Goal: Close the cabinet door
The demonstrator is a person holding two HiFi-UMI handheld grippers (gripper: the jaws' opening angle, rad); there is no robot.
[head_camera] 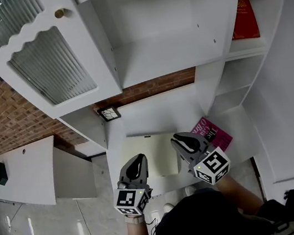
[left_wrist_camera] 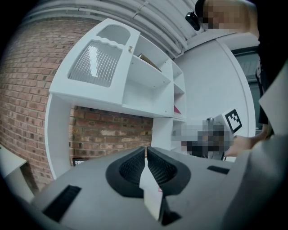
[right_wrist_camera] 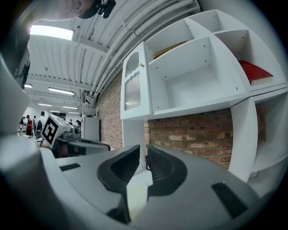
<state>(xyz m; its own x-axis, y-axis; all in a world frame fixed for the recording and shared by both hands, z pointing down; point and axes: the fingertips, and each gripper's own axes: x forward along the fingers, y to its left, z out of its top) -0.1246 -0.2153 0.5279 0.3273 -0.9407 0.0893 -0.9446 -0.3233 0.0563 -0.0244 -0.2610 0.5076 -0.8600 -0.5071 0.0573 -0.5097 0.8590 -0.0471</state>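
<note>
Head view: left gripper (head_camera: pixel 137 163) and right gripper (head_camera: pixel 182 140) are held level, side by side, low before the shelves. Cabinet door (head_camera: pixel 47 64) is at the unit's upper left, knob (head_camera: pixel 60 13) on its right edge.
Left gripper view: jaws together, empty. The door's ribbed glass faces the camera; I cannot tell if it is fully shut.
Right gripper view: jaws nearly touching, empty. The door shows obliquely, long axis upright.

The white cabinet door (head_camera: pixel 40 54) stands swung open, left of the empty cabinet compartment (head_camera: pixel 167 43). It carries two ribbed glass panes (head_camera: pixel 53 66) with wavy edges and a brass knob (head_camera: pixel 60 13) near its free edge.
</note>
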